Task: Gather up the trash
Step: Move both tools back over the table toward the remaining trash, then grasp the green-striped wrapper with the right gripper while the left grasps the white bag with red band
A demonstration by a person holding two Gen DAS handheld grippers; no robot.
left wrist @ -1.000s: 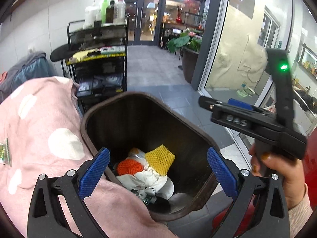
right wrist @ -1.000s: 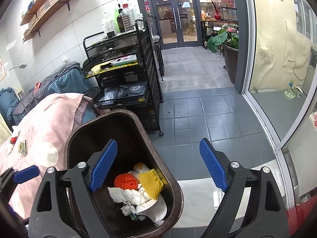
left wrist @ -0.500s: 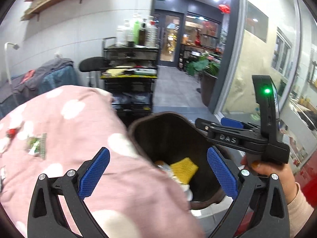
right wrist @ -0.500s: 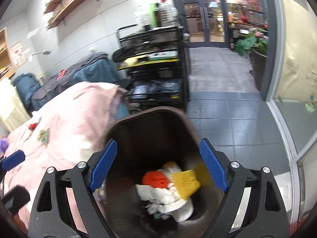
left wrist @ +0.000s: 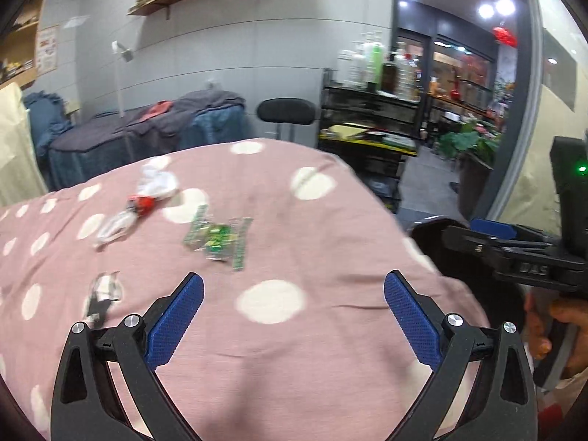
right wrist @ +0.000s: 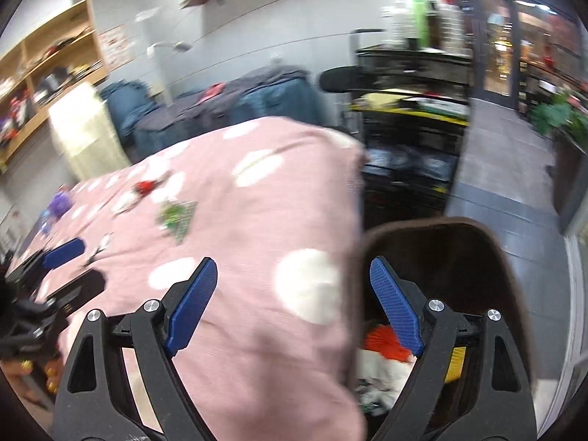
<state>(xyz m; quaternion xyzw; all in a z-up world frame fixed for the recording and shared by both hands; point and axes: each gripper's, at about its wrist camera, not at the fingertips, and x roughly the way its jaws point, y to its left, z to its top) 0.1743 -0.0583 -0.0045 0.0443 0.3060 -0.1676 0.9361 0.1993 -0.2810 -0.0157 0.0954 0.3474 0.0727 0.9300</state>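
Trash lies scattered on a pink cloth with white dots [left wrist: 294, 242] that covers a raised surface: a green printed foil wrapper [left wrist: 217, 237] near the centre, a white wad with a red piece [left wrist: 147, 198] beyond it to the left, and a small crumpled clear scrap [left wrist: 103, 290] nearer the left edge. A dark brown plastic bin [right wrist: 474, 253] stands just beside the cloth's right edge; orange, white and yellow refuse [right wrist: 382, 352] lies inside it. The left gripper [left wrist: 294, 312] is tilted downward over the cloth, blue pads spread wide, nothing between them. The right gripper [right wrist: 294, 308] straddles the cloth edge and the bin rim, pads likewise spread and empty. A hand [left wrist: 558, 334] grips its handle.
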